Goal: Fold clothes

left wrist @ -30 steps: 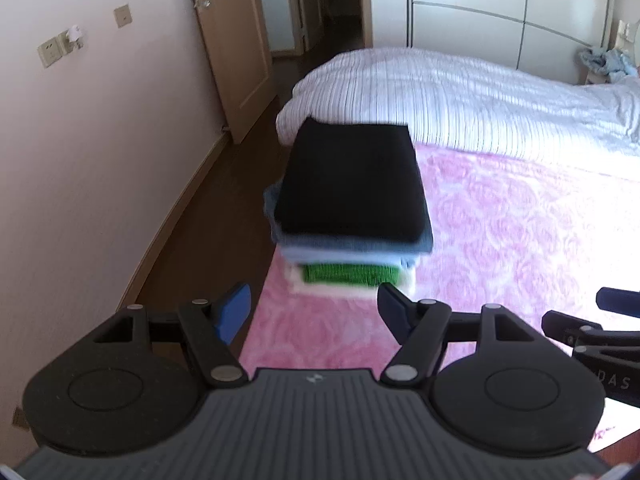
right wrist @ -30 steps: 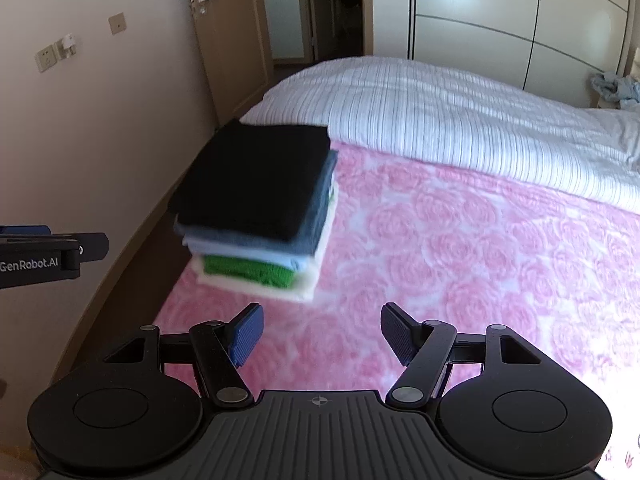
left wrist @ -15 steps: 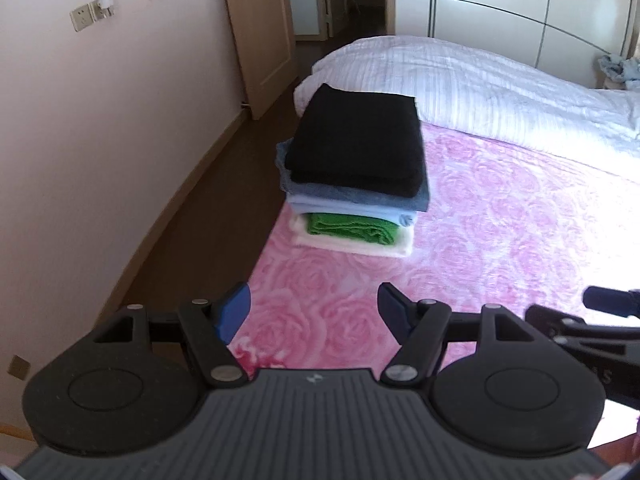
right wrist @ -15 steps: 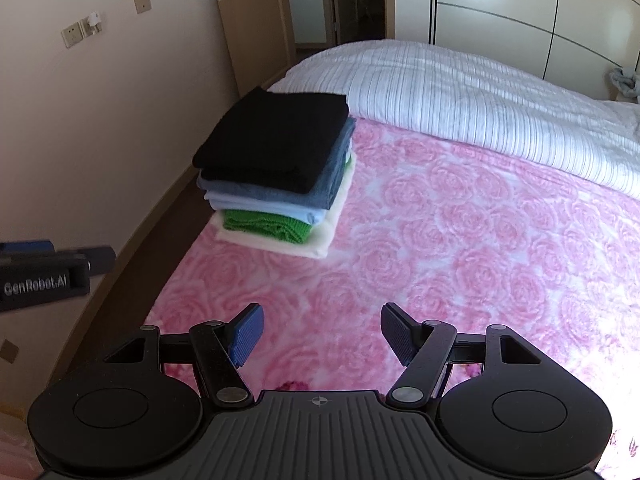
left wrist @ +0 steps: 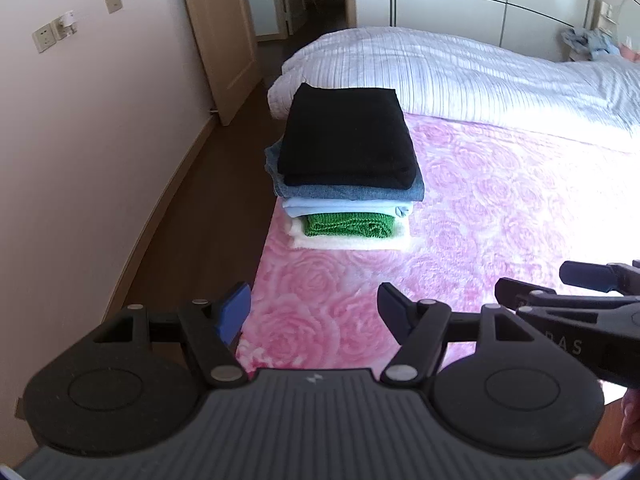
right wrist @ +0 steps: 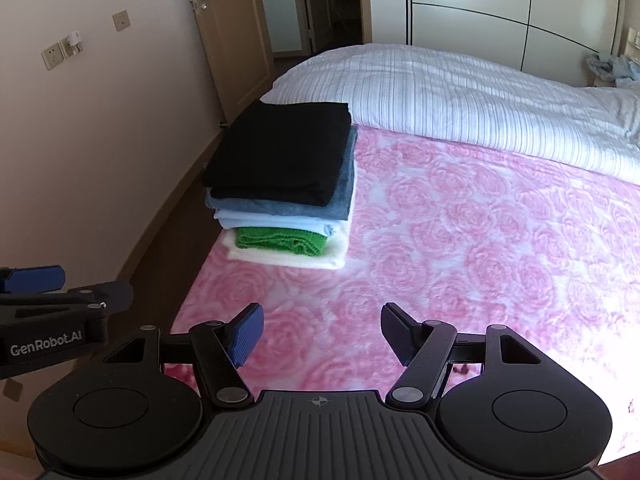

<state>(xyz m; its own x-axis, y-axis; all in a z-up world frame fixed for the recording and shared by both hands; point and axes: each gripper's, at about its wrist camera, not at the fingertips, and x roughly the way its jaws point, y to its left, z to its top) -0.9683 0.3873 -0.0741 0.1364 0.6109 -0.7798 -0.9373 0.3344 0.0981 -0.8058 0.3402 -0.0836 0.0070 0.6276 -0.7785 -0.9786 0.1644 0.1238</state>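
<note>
A stack of folded clothes rests near the left edge of the pink rose-patterned bed cover: black on top, then grey-blue, pale blue, green knit and a cream piece at the bottom. My left gripper hangs open in front of the stack, well short of it, with nothing between its fingers. My right gripper is open too and empty, over the cover to the right of the stack. Each gripper shows at the edge of the other's view.
A white striped duvet lies across the far half of the bed. Dark wooden floor runs along the wall on the left to an open wooden door. White wardrobe doors stand behind. Crumpled clothes sit at far right.
Both grippers have drawn back from the stack, which now looks smaller and farther off in both views. The stack itself lies unchanged, and both grippers stay open.
</note>
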